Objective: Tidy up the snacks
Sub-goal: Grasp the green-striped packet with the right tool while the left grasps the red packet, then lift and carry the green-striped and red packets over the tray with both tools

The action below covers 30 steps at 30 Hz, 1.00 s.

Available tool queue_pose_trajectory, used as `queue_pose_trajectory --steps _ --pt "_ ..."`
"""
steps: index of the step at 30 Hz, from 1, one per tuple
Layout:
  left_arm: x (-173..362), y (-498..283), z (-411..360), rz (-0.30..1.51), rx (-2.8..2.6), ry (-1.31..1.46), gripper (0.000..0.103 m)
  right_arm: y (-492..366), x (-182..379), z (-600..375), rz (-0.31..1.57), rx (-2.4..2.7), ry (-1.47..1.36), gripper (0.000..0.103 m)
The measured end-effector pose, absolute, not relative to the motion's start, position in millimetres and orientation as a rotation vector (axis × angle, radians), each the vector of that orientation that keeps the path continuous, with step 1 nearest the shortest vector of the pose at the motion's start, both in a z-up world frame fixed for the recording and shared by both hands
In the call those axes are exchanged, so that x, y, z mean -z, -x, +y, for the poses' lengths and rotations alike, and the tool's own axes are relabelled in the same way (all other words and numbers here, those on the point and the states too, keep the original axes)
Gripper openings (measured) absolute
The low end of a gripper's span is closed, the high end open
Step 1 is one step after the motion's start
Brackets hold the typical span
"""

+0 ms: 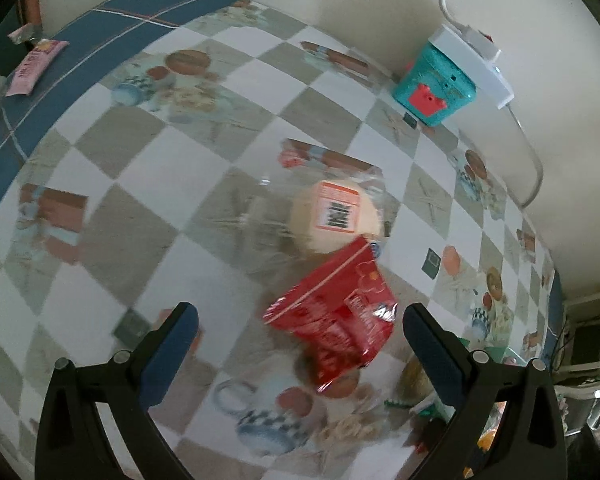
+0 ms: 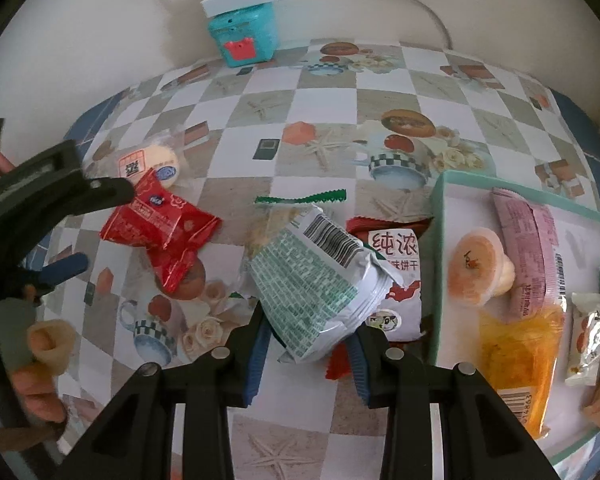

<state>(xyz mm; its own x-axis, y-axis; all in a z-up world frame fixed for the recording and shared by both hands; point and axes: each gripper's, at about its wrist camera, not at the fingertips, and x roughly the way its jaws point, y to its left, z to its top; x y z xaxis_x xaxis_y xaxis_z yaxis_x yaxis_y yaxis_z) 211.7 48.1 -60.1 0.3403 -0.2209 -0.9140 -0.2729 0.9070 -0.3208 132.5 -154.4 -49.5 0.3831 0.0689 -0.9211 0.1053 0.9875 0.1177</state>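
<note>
**Right tool grips a packet; left tool hovers over the red one**

Right tool [image 2: 308, 354] is clamped on the green-white packet [image 2: 320, 280], presumably bound for the tray [image 2: 440, 200] beside it. Left tool [image 1: 300, 320], fingers apart, frames the red packet [image 1: 336, 320] on the tabletop [image 1: 160, 200]; beyond lies a wrapped bun [image 1: 332, 216].

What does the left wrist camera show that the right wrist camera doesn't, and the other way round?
Only the left wrist view shows the pink snack bar lying on the blue tablecloth border, far from the rest.

Only the right wrist view shows the mint-green tray with the orange jelly cup inside, and the right gripper closed on the crumpled white-and-green snack bag.

Both show the red foil snack packet, the round pale bun in clear wrap, the teal toy box by the wall, and the open left gripper.
</note>
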Motion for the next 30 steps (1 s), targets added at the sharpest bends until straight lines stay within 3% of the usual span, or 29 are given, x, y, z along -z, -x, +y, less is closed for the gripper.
queue_pose_trajectory --steps 8,14,17,25,27,30 --pt "76 -220 27 1.247 -0.058 0.427 0.101 -134 52 -157 1.172 -0.005 -0.179 0.039" --pt "76 -219 26 1.262 -0.052 0.419 0.079 -135 53 -157 1.17 -0.011 -0.19 0.04" --pt "73 -218 28 1.272 -0.061 0.394 0.077 -136 55 -158 1.179 -0.011 -0.196 0.04" --pt "76 -213 45 1.297 -0.066 0.427 0.077 -137 54 -164 1.154 -0.033 -0.295 0.054" --pt "76 -212 47 1.3 -0.066 0.426 0.077 -138 52 -166 1.141 -0.037 -0.329 0.061" --pt "75 -211 51 1.302 -0.065 0.426 0.077 -139 53 -170 1.137 -0.035 -0.383 0.064"
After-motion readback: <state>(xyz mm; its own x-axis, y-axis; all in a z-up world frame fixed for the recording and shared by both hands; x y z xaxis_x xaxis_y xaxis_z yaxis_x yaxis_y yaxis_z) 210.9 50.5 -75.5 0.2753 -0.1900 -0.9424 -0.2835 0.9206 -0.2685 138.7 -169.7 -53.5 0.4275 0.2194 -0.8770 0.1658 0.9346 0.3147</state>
